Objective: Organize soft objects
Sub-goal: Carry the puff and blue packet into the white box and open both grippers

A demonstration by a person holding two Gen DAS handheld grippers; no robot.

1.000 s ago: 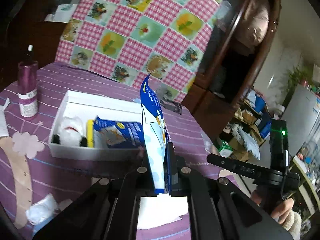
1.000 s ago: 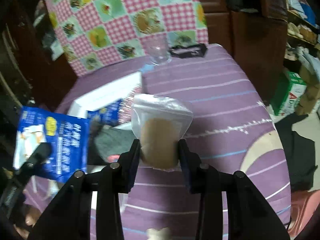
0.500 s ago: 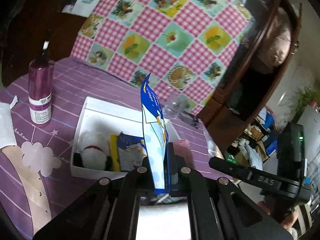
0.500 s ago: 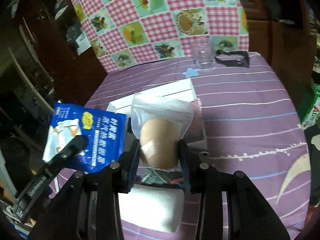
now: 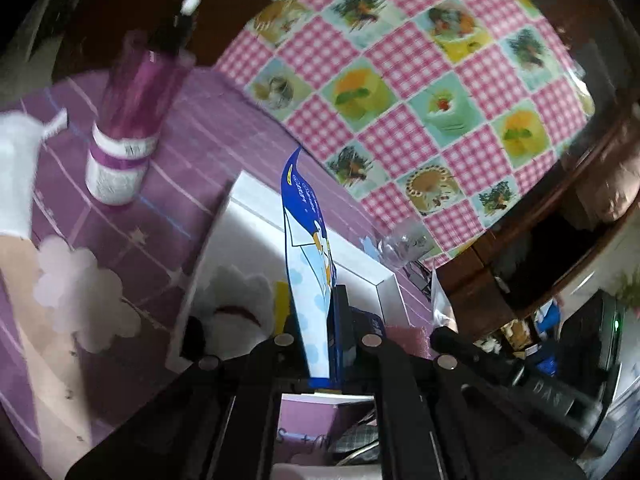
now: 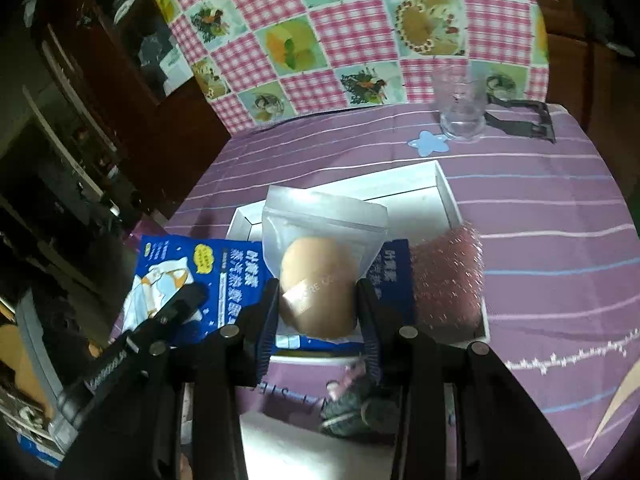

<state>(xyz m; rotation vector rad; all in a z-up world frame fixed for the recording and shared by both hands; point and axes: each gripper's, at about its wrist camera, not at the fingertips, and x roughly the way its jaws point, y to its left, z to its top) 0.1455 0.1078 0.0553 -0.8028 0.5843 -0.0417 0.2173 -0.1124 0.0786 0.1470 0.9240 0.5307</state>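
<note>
On a purple striped tablecloth (image 6: 540, 208), a white open box (image 6: 440, 184) is seen, with a pink bubble-wrap piece (image 6: 446, 276) at its right end and a blue packet (image 6: 394, 276) lying inside. Above the box's near edge, a clear pouch with a tan sponge (image 6: 318, 292) is clamped by the right gripper (image 6: 318, 300). A second blue packet (image 5: 310, 276) is pinched upright by the left gripper (image 5: 320, 332), just beside the pouch. A clear glass (image 6: 460, 108) is seen near the far edge.
</note>
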